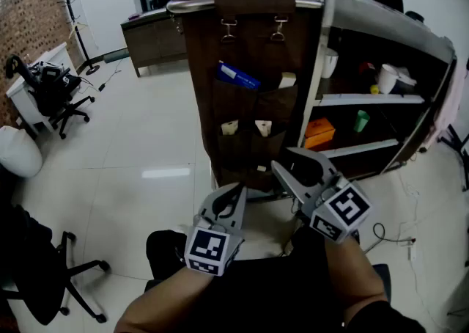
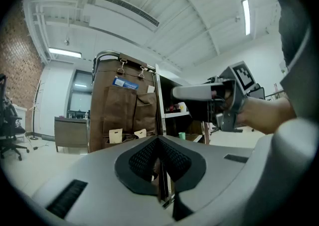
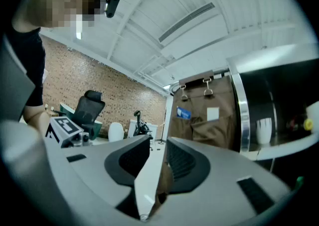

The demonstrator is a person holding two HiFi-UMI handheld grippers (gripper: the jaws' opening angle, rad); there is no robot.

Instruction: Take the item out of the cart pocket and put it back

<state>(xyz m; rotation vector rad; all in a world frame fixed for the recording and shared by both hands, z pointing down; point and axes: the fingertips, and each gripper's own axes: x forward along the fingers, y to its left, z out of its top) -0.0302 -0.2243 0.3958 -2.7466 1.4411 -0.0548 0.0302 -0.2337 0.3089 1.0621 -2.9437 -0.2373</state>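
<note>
A brown fabric pocket organizer (image 1: 249,97) hangs by two clips on the side of a cart. A blue packet (image 1: 237,75) sticks out of an upper pocket, with a white card (image 1: 287,80) in the pocket beside it. Two pale tags (image 1: 230,127) show in lower pockets. My left gripper (image 1: 239,191) is held low in front of the cart, shut with nothing in it; its pads (image 2: 149,156) meet. My right gripper (image 1: 282,157) is beside it, a little closer to the pockets, open and empty. Both point level at the organizer (image 3: 204,120) and stand well short of it.
The cart's open shelves (image 1: 370,100) hold a white cup (image 1: 386,77), a green cup (image 1: 361,120) and an orange box (image 1: 319,132). Black office chairs (image 1: 62,100) stand at the left, a desk (image 1: 150,38) behind. A cable (image 1: 392,240) lies on the floor at the right.
</note>
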